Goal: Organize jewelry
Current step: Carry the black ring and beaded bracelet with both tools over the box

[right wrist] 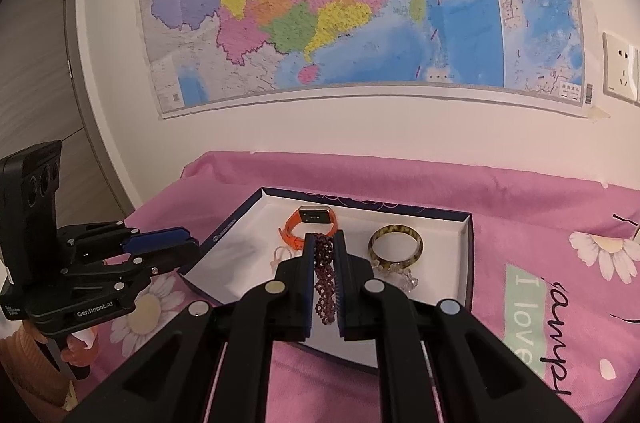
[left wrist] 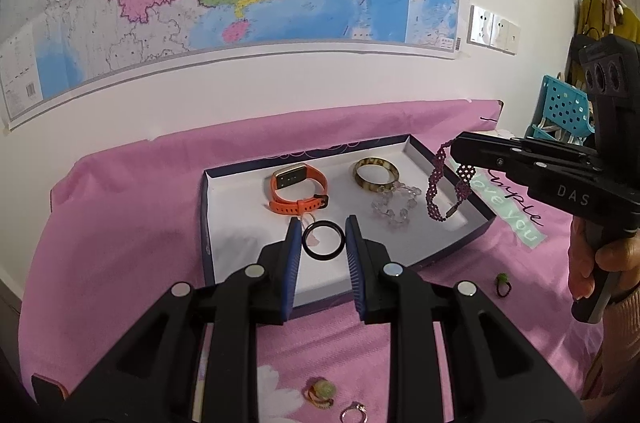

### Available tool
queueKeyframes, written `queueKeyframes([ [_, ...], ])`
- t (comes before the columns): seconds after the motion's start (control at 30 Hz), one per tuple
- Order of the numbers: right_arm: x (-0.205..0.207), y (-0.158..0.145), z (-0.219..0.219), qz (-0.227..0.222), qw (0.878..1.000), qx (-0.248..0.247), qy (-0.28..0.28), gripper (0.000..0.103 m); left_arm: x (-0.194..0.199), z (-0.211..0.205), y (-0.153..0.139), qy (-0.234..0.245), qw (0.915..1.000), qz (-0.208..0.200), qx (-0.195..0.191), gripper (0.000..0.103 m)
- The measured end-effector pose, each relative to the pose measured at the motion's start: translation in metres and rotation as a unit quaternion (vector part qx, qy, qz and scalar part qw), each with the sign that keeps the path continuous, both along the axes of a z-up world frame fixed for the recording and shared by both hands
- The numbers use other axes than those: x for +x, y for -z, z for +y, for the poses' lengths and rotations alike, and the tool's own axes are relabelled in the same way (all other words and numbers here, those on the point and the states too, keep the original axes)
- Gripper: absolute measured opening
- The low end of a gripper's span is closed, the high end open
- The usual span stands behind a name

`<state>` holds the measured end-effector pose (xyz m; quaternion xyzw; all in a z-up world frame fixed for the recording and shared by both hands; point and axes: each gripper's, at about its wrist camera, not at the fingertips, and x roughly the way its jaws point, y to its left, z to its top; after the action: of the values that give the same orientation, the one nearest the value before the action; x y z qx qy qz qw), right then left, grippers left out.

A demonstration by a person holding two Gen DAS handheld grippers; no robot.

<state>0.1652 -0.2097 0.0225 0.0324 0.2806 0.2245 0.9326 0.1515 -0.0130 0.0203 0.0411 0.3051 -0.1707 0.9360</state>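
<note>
1. My left gripper [left wrist: 323,239] is over the near end of the tray [left wrist: 206,207]. Fingers apart, black ring [left wrist: 323,239] sitting between the blue pads [left wrist: 294,255], no contact that I can see. Ring looks to be lying on the tray's white floor.
2. My right gripper [right wrist: 324,279] has its fingers clamped on the dark red beaded bracelet [right wrist: 324,275]. From the left wrist cam the bracelet hangs in a loop below the fingertips, above the right end of the tray.
3. Already in the tray: orange smartwatch [left wrist: 298,193] at the back left, amber bangle [left wrist: 376,175] at the back right, clear crystal bead bracelet [left wrist: 394,205] touching the bangle's near edge.
4. Small pale ring [right wrist: 280,257] lies near the watch strap; can't tell if it touches.
5. Off the tray on the pink cloth [left wrist: 120,183]: green-stone ring [left wrist: 502,283] near the tray's right corner, a green and orange piece [left wrist: 322,393] and a pink-stone ring [left wrist: 354,413] close to my left gripper's body, well apart from the tray.
6. Wall map [right wrist: 340,3] behind the table, socket plate [left wrist: 494,31] right of it.
</note>
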Motion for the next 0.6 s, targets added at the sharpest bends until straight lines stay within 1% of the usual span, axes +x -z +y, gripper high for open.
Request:
queueKeyframes([
  [0.6,0.032,0.021,0.002,0.031,0.999,-0.004,0.01,0.008,0.041,-0.004,0.024,-0.02,0.9989,0.041,0.012,0.023],
])
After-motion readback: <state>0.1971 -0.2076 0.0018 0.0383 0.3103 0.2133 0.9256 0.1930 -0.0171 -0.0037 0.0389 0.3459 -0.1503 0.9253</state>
